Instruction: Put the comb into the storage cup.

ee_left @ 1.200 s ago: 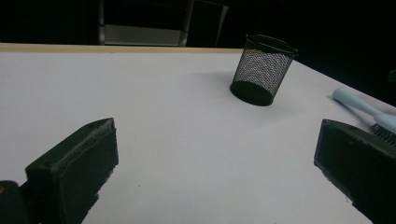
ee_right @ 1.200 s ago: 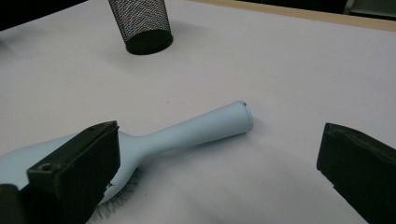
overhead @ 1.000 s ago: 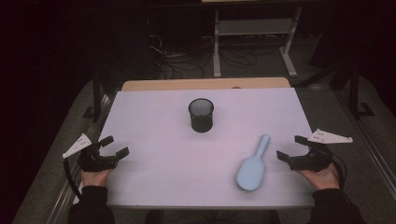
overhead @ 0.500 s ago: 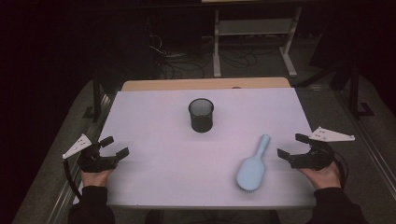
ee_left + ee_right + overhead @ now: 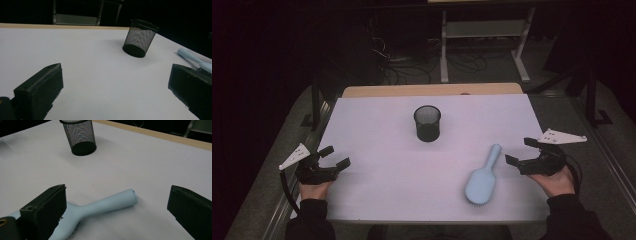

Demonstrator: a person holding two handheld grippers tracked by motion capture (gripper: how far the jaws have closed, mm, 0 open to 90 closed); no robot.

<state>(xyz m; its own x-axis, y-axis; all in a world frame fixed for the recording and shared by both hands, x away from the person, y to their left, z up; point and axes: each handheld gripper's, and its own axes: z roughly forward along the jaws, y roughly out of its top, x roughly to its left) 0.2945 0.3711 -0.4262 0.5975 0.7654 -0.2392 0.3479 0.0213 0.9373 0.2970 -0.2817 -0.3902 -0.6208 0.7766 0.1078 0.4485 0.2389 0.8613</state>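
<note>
A black mesh cup [image 5: 427, 123] stands upright at the middle of the white table [image 5: 377, 175]; it is also in the left gripper view [image 5: 140, 38] and the right gripper view [image 5: 80, 137]. A light blue hairbrush [image 5: 482, 177] lies bristles down at the front right, handle pointing away toward the cup [image 5: 105, 203]. My left gripper [image 5: 334, 158] rests at the table's left edge, open and empty. My right gripper [image 5: 521, 151] sits at the right edge, open, a short way right of the brush handle. In the left gripper view the brush handle [image 5: 191, 56] shows at far right.
A wooden strip [image 5: 432, 90] runs along the table's far edge. Beyond it, on the dark floor, stand a metal rack [image 5: 482, 30] and tangled cables [image 5: 397, 55]. A wide bare stretch of tabletop lies between the two grippers.
Both hands have shifted only slightly at the table's edges. The cup and hairbrush have stayed put.
</note>
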